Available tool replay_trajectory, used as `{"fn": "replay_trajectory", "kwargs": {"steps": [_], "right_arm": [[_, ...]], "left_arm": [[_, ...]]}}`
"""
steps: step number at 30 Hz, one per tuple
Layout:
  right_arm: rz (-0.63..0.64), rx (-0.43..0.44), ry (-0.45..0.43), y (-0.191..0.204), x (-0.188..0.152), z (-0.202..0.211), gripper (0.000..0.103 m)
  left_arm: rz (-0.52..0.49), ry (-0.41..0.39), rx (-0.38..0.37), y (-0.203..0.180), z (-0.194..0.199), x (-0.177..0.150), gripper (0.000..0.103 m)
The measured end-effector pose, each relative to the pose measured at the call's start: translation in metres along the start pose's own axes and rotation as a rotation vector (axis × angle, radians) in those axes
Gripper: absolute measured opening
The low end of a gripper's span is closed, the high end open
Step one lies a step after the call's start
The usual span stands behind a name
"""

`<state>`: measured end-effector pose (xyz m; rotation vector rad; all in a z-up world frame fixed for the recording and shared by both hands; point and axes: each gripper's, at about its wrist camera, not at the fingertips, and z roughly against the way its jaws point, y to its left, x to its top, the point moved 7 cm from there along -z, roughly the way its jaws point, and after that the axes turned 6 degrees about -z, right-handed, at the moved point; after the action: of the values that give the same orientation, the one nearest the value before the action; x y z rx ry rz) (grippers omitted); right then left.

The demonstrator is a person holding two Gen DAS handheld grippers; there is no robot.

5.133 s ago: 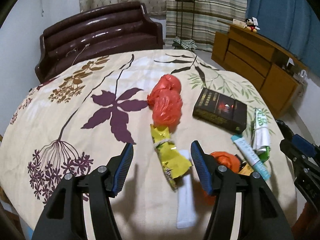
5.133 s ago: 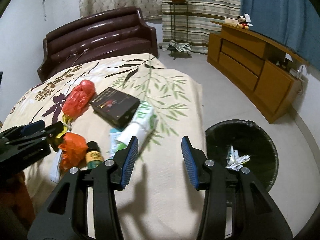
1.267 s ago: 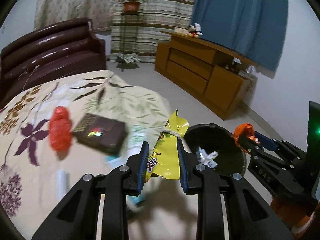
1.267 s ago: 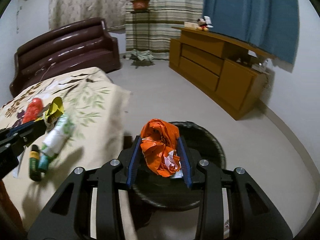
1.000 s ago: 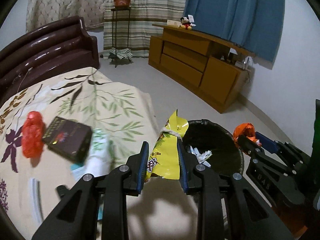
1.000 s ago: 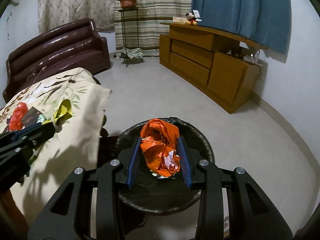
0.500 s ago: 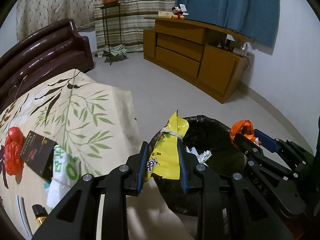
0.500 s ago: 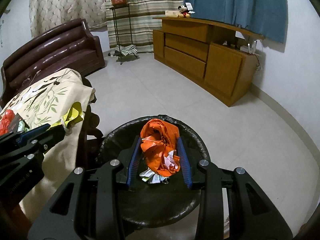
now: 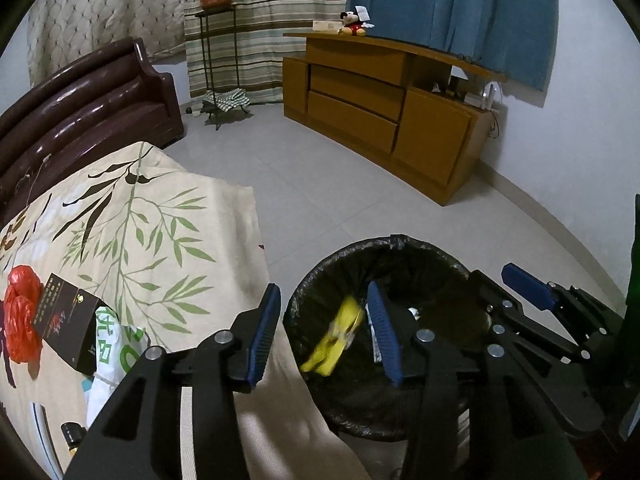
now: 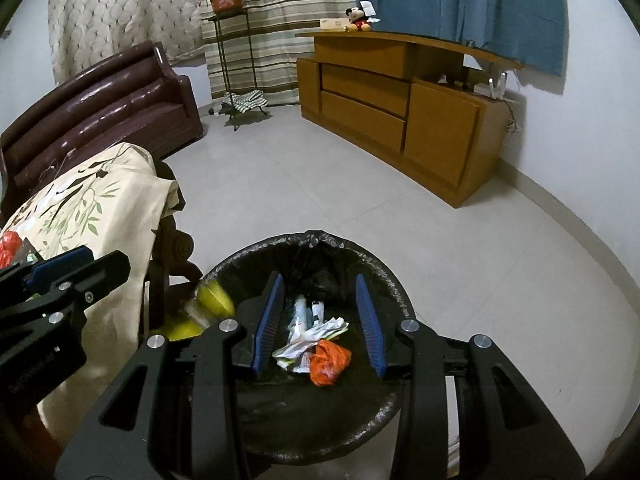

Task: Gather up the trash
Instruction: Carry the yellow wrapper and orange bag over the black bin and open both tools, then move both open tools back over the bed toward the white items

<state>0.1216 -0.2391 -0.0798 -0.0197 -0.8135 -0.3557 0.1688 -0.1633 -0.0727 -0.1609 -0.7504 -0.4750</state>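
L gripper (image 9: 324,330) jaws opening over the bin (image 9: 316,276), yellow wrapper (image 9: 334,340) blurred btwn them, not pinched, inside bin rim. R gripper (image 10: 319,322) spread, empty; orange bag (image 10: 329,362) lies w/ paper scraps (image 10: 308,334) at bin bottom.

Yellow wrapper (image 9: 338,338) blurred, tilted, mid-air inside bin (image 9: 320,280) mouth, free of any pads. Orange bag (image 10: 329,362) crumpled, lying on bin floor beside white scraps (image 10: 310,330). Bin round, black-lined, upright on floor just beside bed edge. Red bag (image 9: 20,316) left on bed.
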Motion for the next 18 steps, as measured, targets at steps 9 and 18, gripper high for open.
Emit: {"fn": "replay_trajectory", "kwargs": {"steps": [9,18], "right_arm": [[-0.009,0.003,0.001,-0.001,0.001,0.007,0.039],[0.017,0.045,0.001,0.028,-0.008,0.027,0.046]], "left_arm": [[0.028,-0.013,-0.009,0.007,0.012,0.001,0.054],[0.054,-0.034,0.025,0.029,0.042,-0.01,0.056]]}}
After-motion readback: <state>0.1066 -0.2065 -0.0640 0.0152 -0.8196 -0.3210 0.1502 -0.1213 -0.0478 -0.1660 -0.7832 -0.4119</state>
